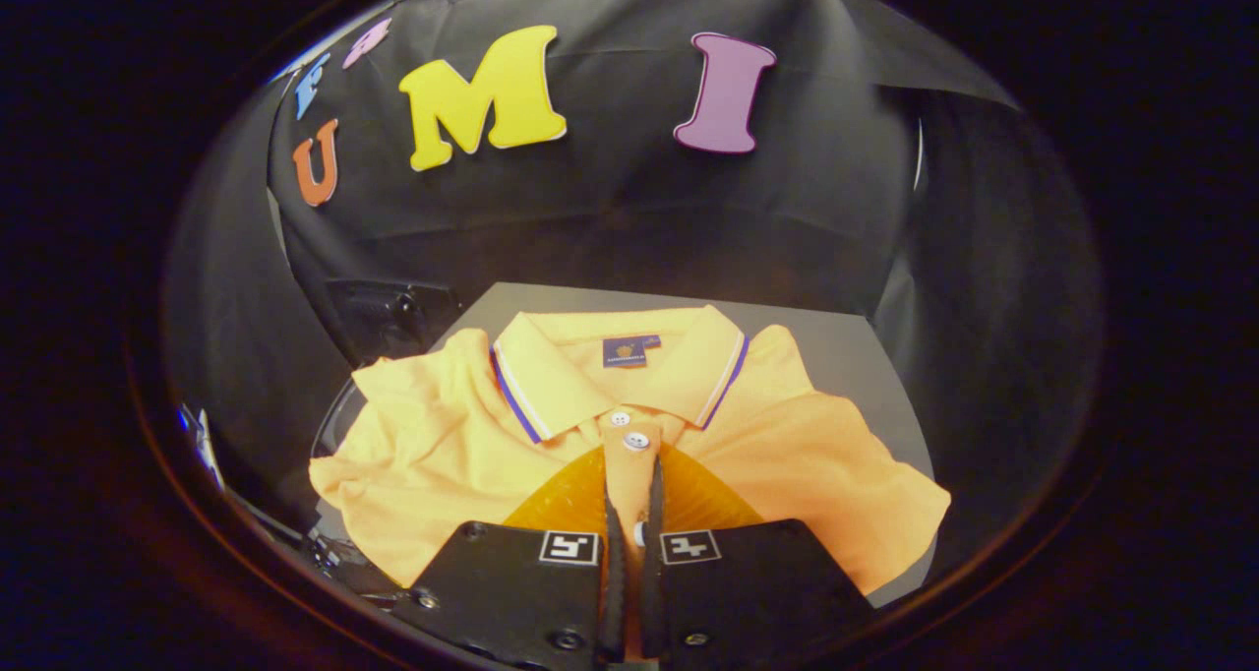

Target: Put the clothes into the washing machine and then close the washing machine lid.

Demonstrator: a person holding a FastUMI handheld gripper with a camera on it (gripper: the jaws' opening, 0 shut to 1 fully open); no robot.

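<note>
An orange polo shirt (443,445) with a striped collar lies spread on a grey surface (846,356), buttons facing up. My gripper (631,462) is down on the shirt's front, just below the collar. Its two orange fingers (575,502) stand close together, and a narrow strip of the button placket is pinched between them. One button sits just beyond the fingertips and another shows in the slit between the fingers. The shirt's left sleeve hangs over a dark curved rim (329,425).
A dark boxy object (389,312) sits at the back left of the grey surface, against the black cloth wall. The grey surface extends bare to the right of the shirt and behind its collar.
</note>
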